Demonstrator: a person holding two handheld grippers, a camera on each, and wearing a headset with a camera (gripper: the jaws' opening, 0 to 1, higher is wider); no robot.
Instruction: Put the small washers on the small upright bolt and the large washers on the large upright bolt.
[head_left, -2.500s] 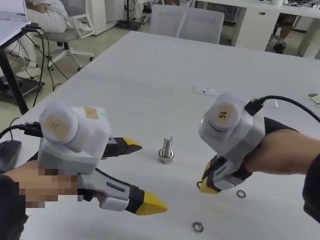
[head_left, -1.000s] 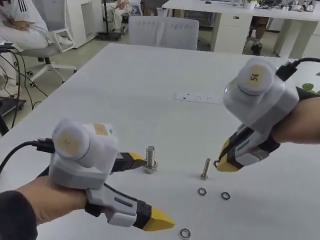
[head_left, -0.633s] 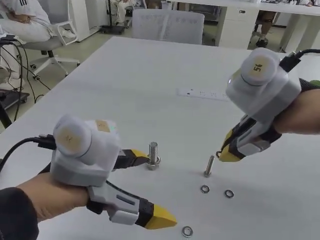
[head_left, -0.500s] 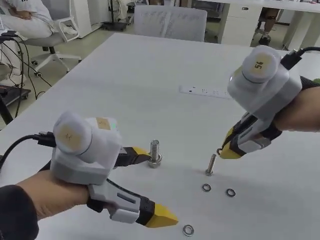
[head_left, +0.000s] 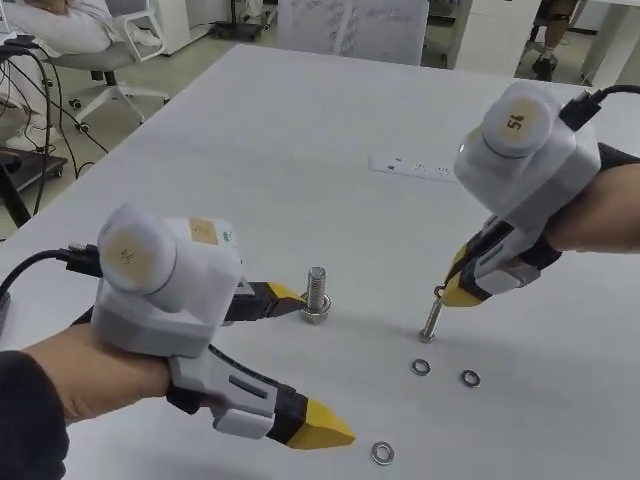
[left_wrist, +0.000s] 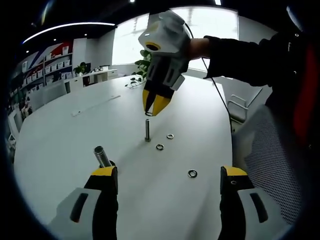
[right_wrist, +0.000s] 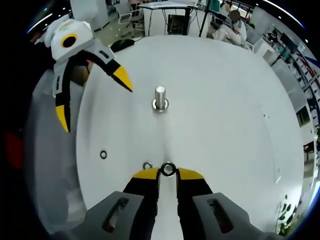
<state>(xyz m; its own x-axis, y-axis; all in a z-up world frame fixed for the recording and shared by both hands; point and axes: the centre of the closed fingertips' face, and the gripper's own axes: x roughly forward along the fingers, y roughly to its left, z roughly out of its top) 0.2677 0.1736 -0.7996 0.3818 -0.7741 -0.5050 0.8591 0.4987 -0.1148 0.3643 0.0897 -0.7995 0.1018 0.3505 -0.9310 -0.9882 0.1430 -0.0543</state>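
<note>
Just above the small bolt (head_left: 432, 320) on the counter (head_left: 300, 150), your right gripper (head_left: 450, 295) pinches a washer (right_wrist: 168, 169). Your left gripper (head_left: 312, 365) is spread wide beside the large bolt (head_left: 317, 293).

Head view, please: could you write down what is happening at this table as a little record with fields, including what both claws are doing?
table: white workbench
large bolt: upright, beside one jaw of the left claw
small bolt: upright, under the right claw
left claw: open, holding nothing
right claw: shut on a small washer, at the top of the small bolt
loose washers: three lying flat; two by the small bolt, one nearer the person
power strip: farther back on the table
</note>
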